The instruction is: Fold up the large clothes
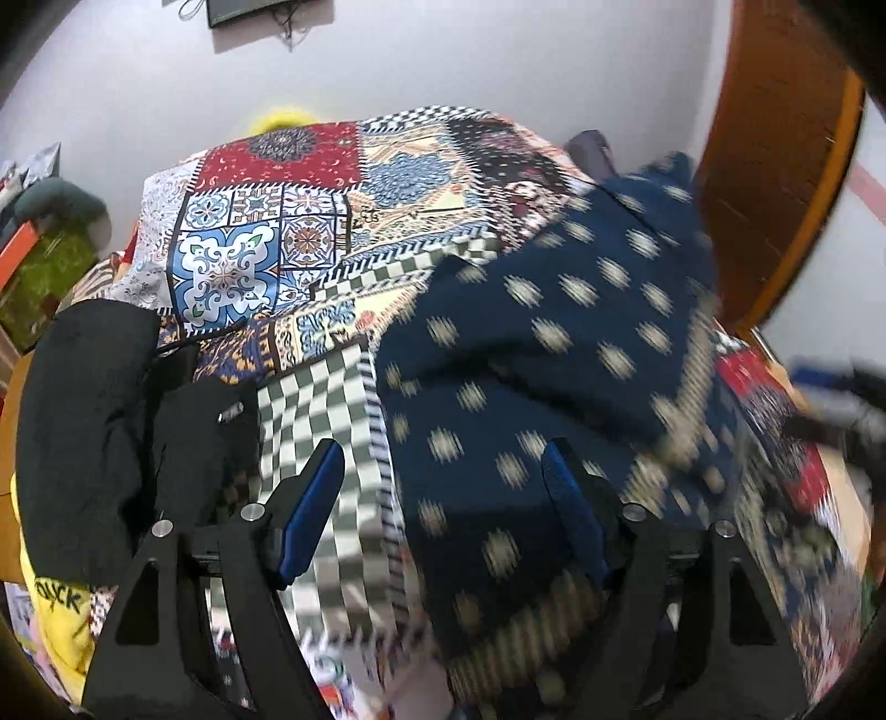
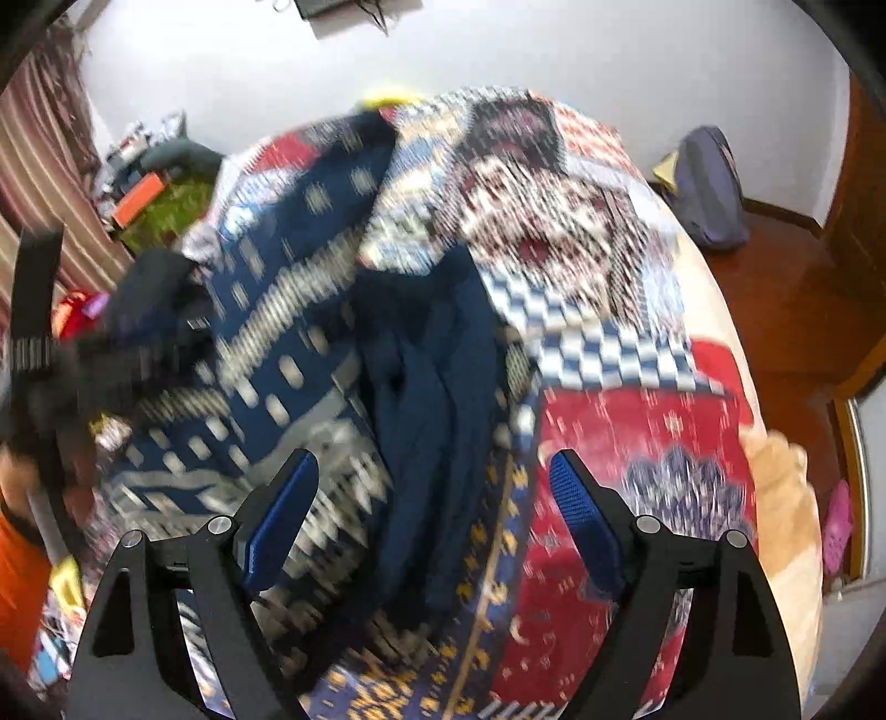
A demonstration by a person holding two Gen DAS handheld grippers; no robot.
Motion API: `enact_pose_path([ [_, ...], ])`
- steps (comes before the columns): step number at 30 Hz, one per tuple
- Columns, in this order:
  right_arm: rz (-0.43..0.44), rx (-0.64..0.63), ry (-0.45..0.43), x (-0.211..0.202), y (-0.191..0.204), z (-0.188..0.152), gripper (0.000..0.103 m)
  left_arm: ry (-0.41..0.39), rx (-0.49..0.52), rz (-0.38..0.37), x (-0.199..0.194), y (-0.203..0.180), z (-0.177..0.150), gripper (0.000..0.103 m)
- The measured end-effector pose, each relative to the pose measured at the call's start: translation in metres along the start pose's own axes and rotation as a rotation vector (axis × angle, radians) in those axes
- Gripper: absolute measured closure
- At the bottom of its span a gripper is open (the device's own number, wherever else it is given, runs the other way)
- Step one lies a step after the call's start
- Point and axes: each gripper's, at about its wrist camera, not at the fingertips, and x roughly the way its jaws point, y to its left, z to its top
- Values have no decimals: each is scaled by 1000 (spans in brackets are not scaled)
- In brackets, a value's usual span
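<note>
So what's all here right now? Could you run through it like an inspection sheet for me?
Surface: a bed under a patchwork bedspread of red, blue and checked panels.
Job's things: a dark blue garment with pale dots and striped borders lies rumpled on the bedspread, not yet folded.
Clutter: black clothing at the left side of the bed, a yellow item with lettering below it.
Grippers: left gripper and right gripper both have their fingers spread, nothing between them, above the garment.
Cables: wires dangle from a dark device on the wall.
Surroundings: white wall, wooden door, grey bag on the floor, striped curtain.
</note>
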Motion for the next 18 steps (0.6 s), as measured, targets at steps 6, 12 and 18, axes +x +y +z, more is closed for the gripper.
enact_pose_path([
  [6, 90, -68, 0, 15, 34, 40, 21, 9, -28, -47, -17, -3, -29, 29],
  [12, 15, -51, 93, 64, 28, 65, 21, -29, 9, 10, -19, -9, -43, 28],
  [18, -307, 65, 137, 96, -34, 59, 25, -52, 12, 32, -23, -10, -58, 28],
])
